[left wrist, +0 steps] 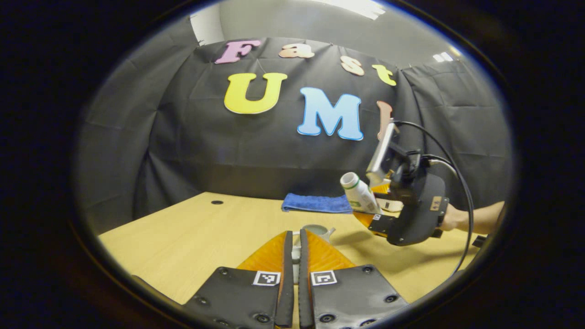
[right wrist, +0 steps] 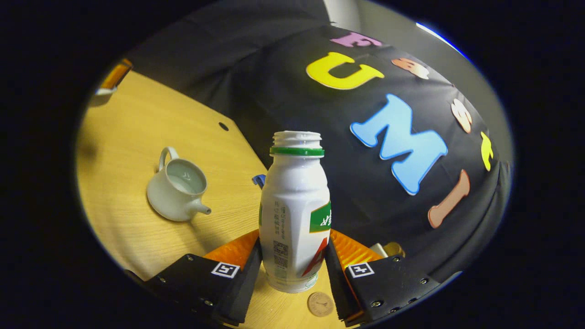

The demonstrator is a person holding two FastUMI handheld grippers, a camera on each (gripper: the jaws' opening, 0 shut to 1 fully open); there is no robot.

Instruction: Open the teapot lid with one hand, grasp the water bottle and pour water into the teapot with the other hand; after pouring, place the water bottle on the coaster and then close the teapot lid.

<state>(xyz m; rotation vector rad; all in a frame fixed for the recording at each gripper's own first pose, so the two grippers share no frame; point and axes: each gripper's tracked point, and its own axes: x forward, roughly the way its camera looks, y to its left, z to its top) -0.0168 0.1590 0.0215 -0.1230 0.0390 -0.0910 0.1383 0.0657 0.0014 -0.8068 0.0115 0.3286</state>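
My right gripper (right wrist: 295,237) is shut on a white, uncapped water bottle (right wrist: 295,205) with a green neck ring. In the left gripper view that gripper (left wrist: 371,204), held by a hand, carries the bottle (left wrist: 358,194) tilted above the table, right of the teapot. The pale teapot (right wrist: 178,189) stands open with no lid on it, below and left of the bottle. My left gripper (left wrist: 295,235) is closed on a small white piece, the teapot lid (left wrist: 296,262), with the teapot (left wrist: 317,230) just beyond its tips. A round brown coaster (right wrist: 320,304) lies on the table under the bottle.
A folded blue cloth (left wrist: 315,203) lies at the back of the wooden table (left wrist: 192,237), against the black cloth wall. A small dark hole (left wrist: 217,202) marks the tabletop at the far left. A black cable loops from the right gripper.
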